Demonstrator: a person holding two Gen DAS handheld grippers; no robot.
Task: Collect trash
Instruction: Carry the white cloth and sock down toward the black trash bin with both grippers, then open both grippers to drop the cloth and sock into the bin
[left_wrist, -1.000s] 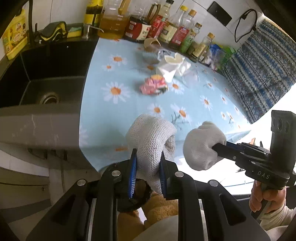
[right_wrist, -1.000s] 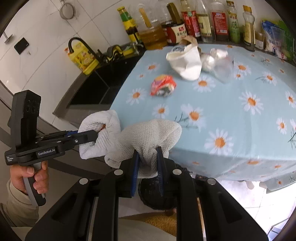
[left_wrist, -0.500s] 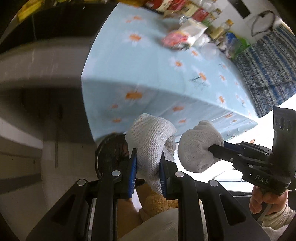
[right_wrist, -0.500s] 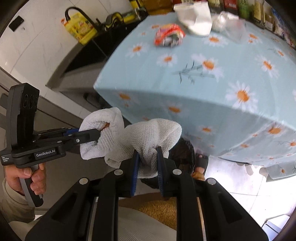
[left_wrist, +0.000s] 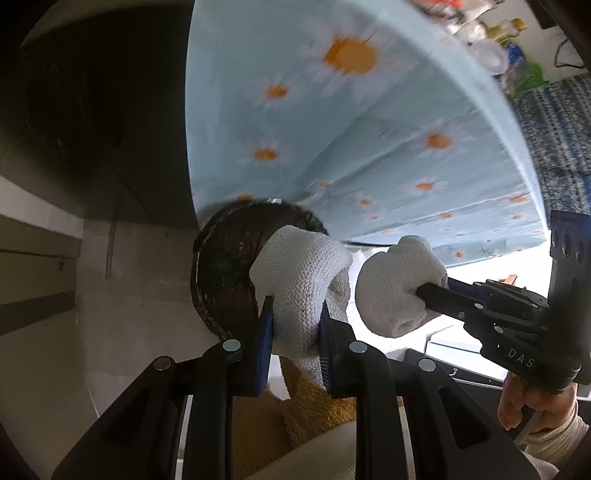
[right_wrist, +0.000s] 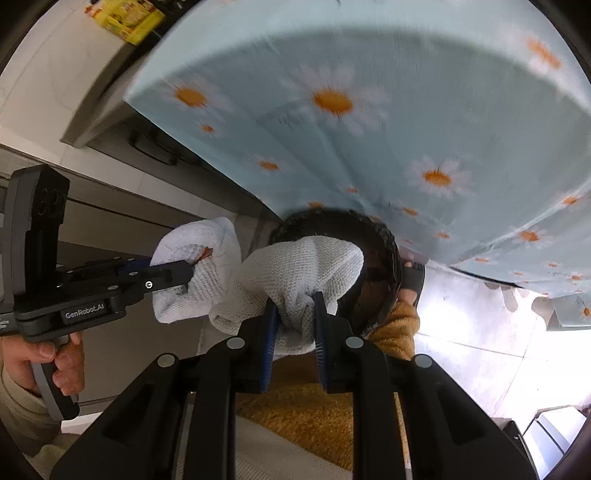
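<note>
I am carrying the white knitted cloth (left_wrist: 301, 280), clamped in both my left gripper (left_wrist: 295, 325) and right gripper (right_wrist: 293, 317), toward the dark woven basket (left_wrist: 225, 266) at frame centre, next needing both to release over it

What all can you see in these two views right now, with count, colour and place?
cloth: one, white knit, bunched, each end pinched in a gripper
basket: one, dark woven, round, below the table edge, behind the cloth
tablecloth: one, pale blue with daisies, hanging over the table edge
bottles: a few, blurred, top right of the left view
yellow bottle: one, on the counter, top left
left gripper: black, jaws shut on the cloth
right gripper: black, jaws shut on the cloth
hands: two, on the handles
</note>
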